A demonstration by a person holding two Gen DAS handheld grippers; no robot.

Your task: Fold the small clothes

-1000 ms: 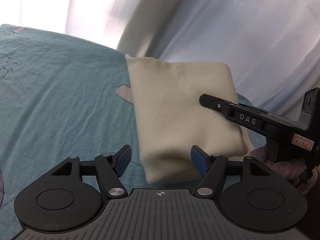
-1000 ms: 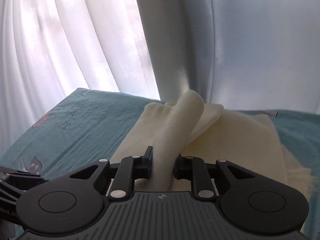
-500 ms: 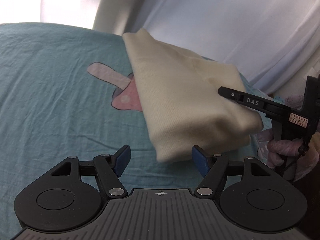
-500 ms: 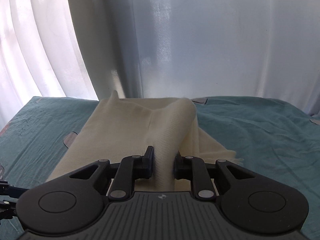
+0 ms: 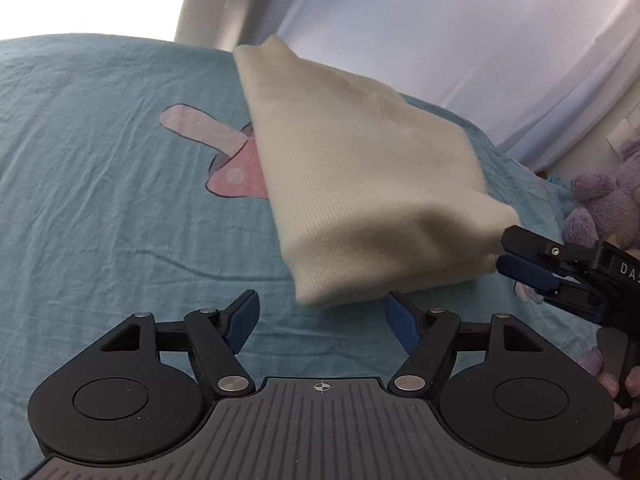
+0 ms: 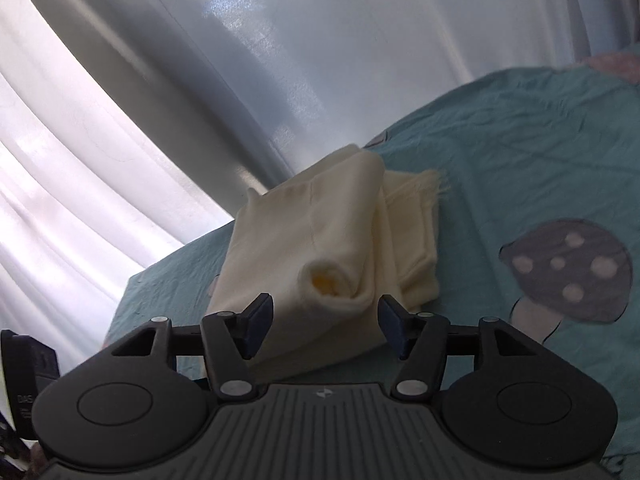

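1. the folded cream garment (image 5: pixel 360 184) lies on the teal bedsheet (image 5: pixel 100 168), near the curtain, likely set down as finished.
2. the right gripper (image 6: pixel 326 320) has just been opening; its jaws flank the cloth's near corner, pads off it.
3. the left gripper (image 5: pixel 322 322) hovers tilted downward, spread wide, empty, just short of the garment.

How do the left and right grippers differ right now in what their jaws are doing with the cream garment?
The left gripper stands open over the teal sheet, short of the cream garment. The right gripper has just been opening its jaws; a rolled fold of the garment lies between them, but the pads do not press it. Both are open, and both point at the same folded garment.
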